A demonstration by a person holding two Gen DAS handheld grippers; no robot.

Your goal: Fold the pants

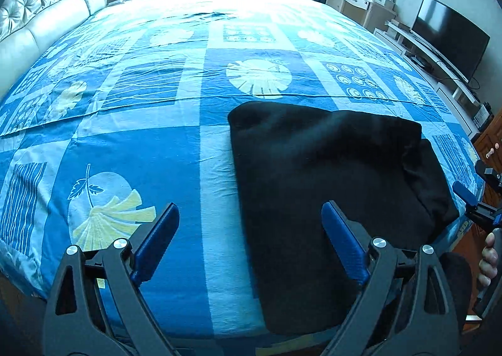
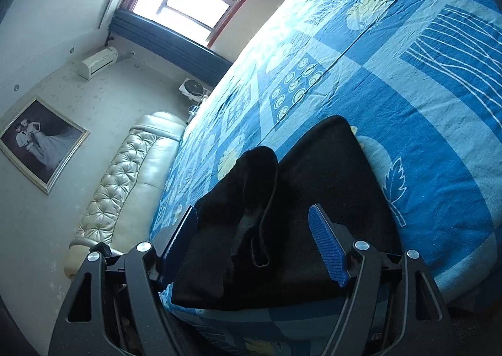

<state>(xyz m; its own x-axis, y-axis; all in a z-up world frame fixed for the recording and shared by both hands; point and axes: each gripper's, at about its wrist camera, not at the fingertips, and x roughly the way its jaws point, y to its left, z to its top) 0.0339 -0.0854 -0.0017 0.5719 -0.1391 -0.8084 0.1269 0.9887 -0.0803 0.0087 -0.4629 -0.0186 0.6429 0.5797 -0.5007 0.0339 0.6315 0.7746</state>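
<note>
Left wrist view, left hand-held gripper spread, angled down over folded black pants, right hand-held gripper spread, nothing pinched.

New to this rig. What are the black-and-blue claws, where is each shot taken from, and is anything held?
No robot here: a person carries a two-finger handheld gripper in each hand, each with a fisheye camera looking along its fingers. The left-wrist view shows the left gripper open over the blue leaf-patterned bedsheet, beside the folded black fabric pants; the person's hand and the other gripper show at the right edge. The right-wrist view is rolled sideways: the right gripper stands open, a raised fold of the pants between its pads, not clamped. Nothing is held.
</note>
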